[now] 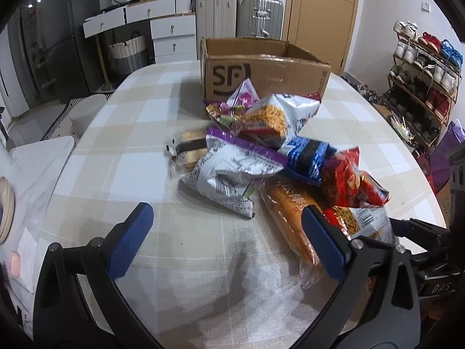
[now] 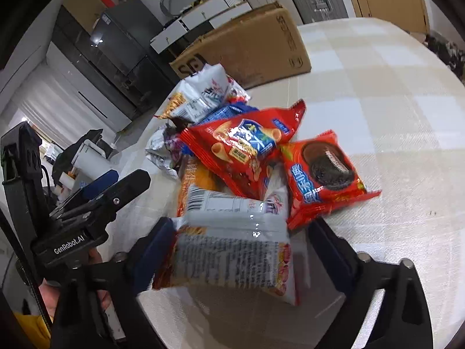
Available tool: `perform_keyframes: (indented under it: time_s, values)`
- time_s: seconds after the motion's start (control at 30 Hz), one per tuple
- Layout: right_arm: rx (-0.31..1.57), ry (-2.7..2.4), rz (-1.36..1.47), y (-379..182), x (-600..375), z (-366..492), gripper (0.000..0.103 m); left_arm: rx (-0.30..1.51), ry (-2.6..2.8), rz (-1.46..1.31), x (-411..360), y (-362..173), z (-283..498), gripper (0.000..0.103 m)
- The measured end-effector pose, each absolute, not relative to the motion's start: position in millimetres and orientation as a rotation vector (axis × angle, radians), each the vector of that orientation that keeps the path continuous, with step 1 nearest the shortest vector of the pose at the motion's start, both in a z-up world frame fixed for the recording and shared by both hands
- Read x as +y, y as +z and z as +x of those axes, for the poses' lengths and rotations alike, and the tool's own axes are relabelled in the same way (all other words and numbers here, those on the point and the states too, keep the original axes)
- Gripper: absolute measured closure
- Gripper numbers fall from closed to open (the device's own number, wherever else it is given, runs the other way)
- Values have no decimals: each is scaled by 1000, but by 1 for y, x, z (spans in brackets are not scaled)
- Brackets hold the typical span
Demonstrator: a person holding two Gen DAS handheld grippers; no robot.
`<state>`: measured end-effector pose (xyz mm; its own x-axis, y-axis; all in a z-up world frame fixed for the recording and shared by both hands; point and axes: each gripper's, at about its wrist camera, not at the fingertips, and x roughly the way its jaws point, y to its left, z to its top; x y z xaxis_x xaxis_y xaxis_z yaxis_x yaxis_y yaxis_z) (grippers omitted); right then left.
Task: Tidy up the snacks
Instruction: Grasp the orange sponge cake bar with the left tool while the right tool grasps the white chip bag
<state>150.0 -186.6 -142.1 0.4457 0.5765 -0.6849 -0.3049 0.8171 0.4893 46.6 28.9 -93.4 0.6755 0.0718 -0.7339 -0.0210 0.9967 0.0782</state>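
Snack packets [image 1: 261, 157]: one loose pile on the checked surface [image 1: 116, 145], just in front of one open cardboard box [image 1: 261, 69]. Countable: two red packets, namely one biscuit-roll packet [image 2: 241, 151] and one chocolate-sandwich-biscuit packet [image 2: 322, 174]; one blue packet [image 1: 308, 157]; one orange packet [image 1: 290, 212]; several white ones. Right tongs [image 2: 232, 250]: spread around one white noodle-snack packet [image 2: 232, 250]; whether the pads press it cannot be told. Left tongs [image 1: 226, 232]: spread, empty, above bare cloth.
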Motion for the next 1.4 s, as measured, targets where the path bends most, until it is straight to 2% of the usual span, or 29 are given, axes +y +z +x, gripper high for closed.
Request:
perform_keyframes:
  time_s: [0.03,0.13,0.6,0.63,0.7,0.97,1.07,1.27,1.4]
  values:
    - [972,578,322,-143,-185,151,31,835,49,60,29,-95,48,2]
    - [968,602,317,-145,-182,150,35,855,28,29,27,-101,51,2]
    - [782,648,417,-111,-235,121,37,972,-84,-36,-15,-112,63,2]
    - [766,642,421,-107,-239,120,37,984,-74,-26,-18,-115,68,4]
    - [748,638,426,-104,-246,114,37,983,-43,-43,-20,-117,73,17]
    - [714,643,425,-103,-263,105,37,1049,-54,-7,-42,-139,89,20]
    - [711,651,432,-105,-265,104,37,1089,-64,4,-51,-149,96,47]
    - [710,648,433,-106,-266,102,37,1077,-90,28,-61,-147,87,65]
    - [706,642,433,-103,-266,100,37,1077,-151,17,-60,-142,78,67]
